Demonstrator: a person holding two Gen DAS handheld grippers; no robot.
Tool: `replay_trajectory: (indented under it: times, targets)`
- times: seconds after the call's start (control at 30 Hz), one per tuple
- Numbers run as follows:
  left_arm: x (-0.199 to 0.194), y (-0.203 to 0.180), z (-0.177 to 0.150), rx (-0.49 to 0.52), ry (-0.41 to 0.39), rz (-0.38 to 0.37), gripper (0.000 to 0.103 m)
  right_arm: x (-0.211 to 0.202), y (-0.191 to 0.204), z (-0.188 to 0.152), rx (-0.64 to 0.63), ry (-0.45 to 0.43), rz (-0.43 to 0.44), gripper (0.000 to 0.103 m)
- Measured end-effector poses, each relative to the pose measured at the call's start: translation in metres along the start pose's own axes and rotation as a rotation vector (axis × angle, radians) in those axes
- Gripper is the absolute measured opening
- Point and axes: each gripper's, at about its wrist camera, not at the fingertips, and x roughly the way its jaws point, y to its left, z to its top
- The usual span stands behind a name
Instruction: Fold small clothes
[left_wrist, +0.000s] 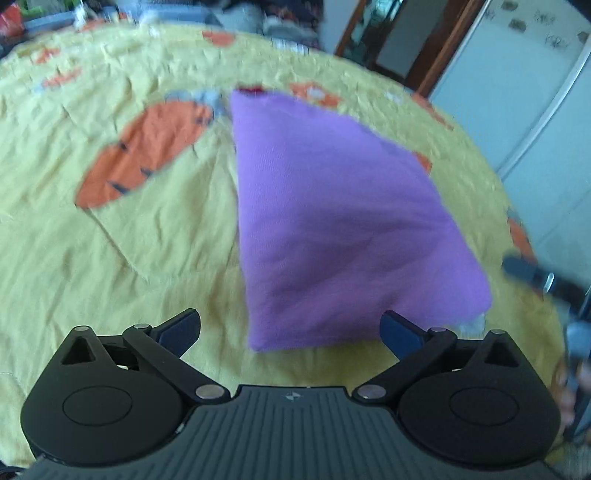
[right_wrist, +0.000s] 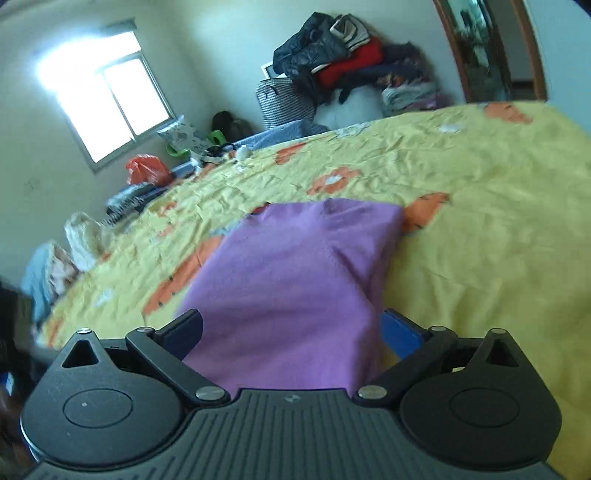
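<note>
The left tool (left_wrist: 290, 330) is spread wide, nothing pinched. The right tool (right_wrist: 291, 332) is spread too, straddling the folded purple garment (right_wrist: 291, 280), which lies mid-frame on the yellow carrot-print bed (right_wrist: 480, 229).

A purple garment (left_wrist: 332, 221), folded into a flat, smooth block, lies on the yellow carrot-print bedspread (left_wrist: 110, 258).

Daylight pours from a blown-out window (right_wrist: 107, 96) far left. Both views are motion-blurred, with fisheye bending at the edges.
</note>
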Motion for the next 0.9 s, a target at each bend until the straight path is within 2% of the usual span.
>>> replay_trajectory:
  times: [0.07,0.13,0.2,0.27,0.3,0.33,0.37,0.4,0.47,0.6,0.73,0.8,0.87,0.9]
  targets:
    - [-0.004,-0.019,0.008,0.038,-0.038,-0.041,0.103,-0.004,0.005,-0.008,-0.081,-0.014,-0.113,0.103]
    - [0.003,-0.038,0.020,0.079,-0.061,-0.046,0.103,-0.001,0.004,-0.008,-0.133,-0.021,-0.205,0.103]
    - [0.022,-0.055,0.029,0.134,-0.067,-0.014,0.103,0.009,0.005,-0.009,-0.156,-0.003,-0.272,0.103]
    - [0.044,-0.060,0.028,0.157,-0.037,0.035,0.102,0.019,0.009,-0.013,-0.205,0.005,-0.272,0.103]
    - [0.054,-0.059,0.024,0.156,-0.006,0.061,0.102,0.029,0.014,-0.017,-0.266,0.038,-0.311,0.103]
    - [0.062,-0.056,0.019,0.165,0.013,0.088,0.102,0.040,0.020,-0.023,-0.347,0.081,-0.391,0.103]
    - [0.061,-0.054,0.012,0.177,-0.008,0.103,0.102,0.045,0.024,-0.031,-0.424,0.099,-0.434,0.103]
    - [0.058,-0.052,0.006,0.190,-0.025,0.105,0.103,0.042,0.025,-0.035,-0.460,0.081,-0.432,0.103]
    - [0.052,-0.050,-0.002,0.203,-0.035,0.111,0.103,0.035,0.023,-0.032,-0.436,0.079,-0.433,0.103]
    - [0.051,-0.050,-0.006,0.199,-0.057,0.120,0.103,0.038,0.025,-0.001,-0.404,-0.002,-0.370,0.103]
    - [0.051,-0.051,-0.006,0.196,-0.059,0.123,0.103,0.076,0.031,0.033,-0.419,-0.029,-0.189,0.103]
    - [0.051,-0.051,-0.005,0.200,-0.059,0.119,0.103,0.101,0.038,0.041,-0.482,0.011,-0.104,0.103]
    - [0.050,-0.050,-0.006,0.196,-0.064,0.115,0.103,0.137,0.033,0.044,-0.502,0.145,-0.112,0.103]
    - [0.050,-0.050,-0.006,0.199,-0.065,0.116,0.103,0.147,0.024,0.046,-0.482,0.162,-0.094,0.103]
